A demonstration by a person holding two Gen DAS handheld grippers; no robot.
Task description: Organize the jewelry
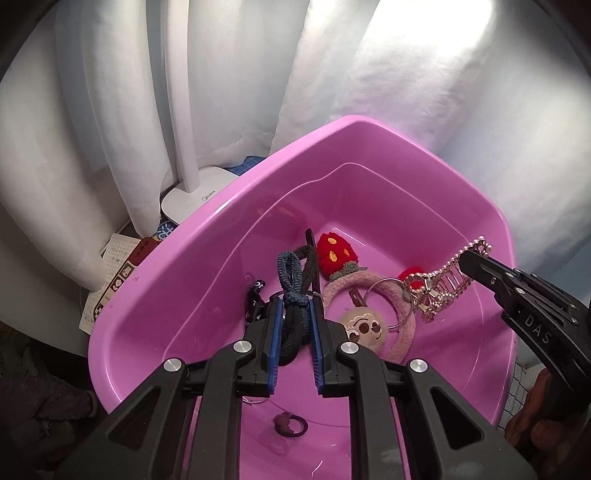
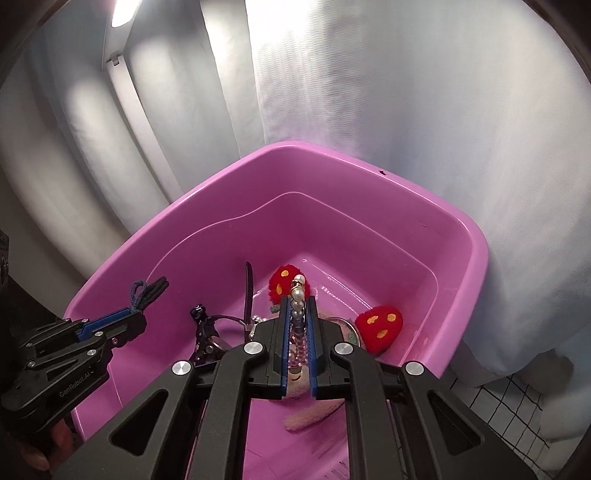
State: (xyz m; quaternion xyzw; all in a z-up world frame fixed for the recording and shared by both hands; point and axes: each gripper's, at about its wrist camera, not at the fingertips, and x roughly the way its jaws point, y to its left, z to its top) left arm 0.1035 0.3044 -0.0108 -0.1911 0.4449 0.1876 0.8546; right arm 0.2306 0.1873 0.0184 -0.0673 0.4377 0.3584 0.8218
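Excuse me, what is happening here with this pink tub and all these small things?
A person is sorting hair accessories and jewelry over a pink tub, with tongs in each hand. The left tongs are shut on a bundle of dark hair ties. The right tongs are shut on a pearl hair claw, held above the tub. A fluffy pink headband with red strawberries and some small pieces lie inside.

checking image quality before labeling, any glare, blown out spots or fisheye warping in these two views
Left wrist view: curtain blown out at upper right, pink basin rim bowed by fisheye, corners vignetted dark. Right wrist view: lamp head glares at top left, faint sheen on the basin floor, pearl hair clip between the fingers slightly soft.
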